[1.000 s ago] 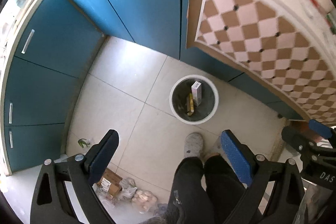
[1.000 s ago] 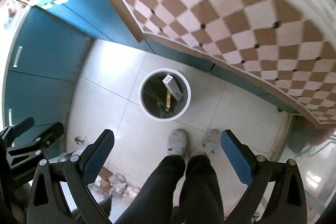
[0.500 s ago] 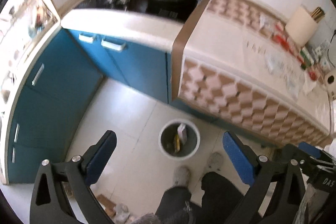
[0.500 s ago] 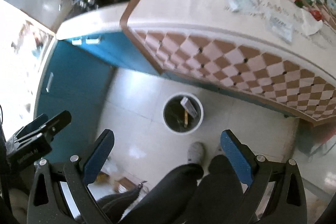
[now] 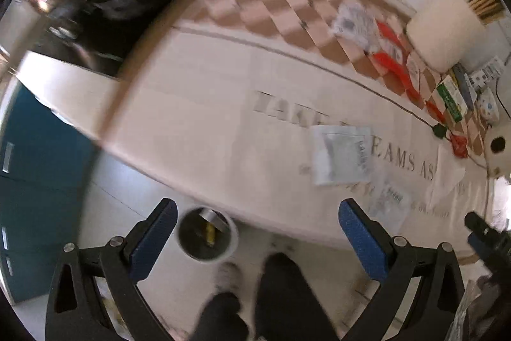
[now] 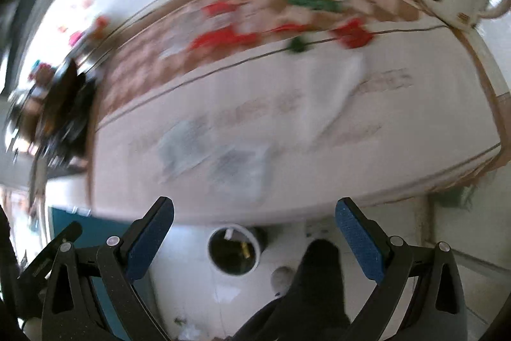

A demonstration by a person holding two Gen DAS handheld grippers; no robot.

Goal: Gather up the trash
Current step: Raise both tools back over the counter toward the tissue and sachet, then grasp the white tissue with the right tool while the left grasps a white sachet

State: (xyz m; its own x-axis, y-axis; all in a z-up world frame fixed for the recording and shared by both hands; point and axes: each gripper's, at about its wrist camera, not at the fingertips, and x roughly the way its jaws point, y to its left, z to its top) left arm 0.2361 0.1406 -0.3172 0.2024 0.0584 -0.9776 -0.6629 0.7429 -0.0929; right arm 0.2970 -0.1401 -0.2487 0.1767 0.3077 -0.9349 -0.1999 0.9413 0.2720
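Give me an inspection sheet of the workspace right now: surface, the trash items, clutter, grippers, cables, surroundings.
Surface: white counter cloth with grey lettering and a checked band; both views motion-blurred.
Job's things: clear plastic bag flat on the cloth; red wrappers on the checked band; trash bin on the floor, some items inside.
Clutter: green-and-white box, white container.
Grippers: left gripper and right gripper, jaws wide apart, holding nothing.
Cables: thin dark cable across the counter.
Surroundings: blue cabinets, tiled floor, the person's dark trousers.
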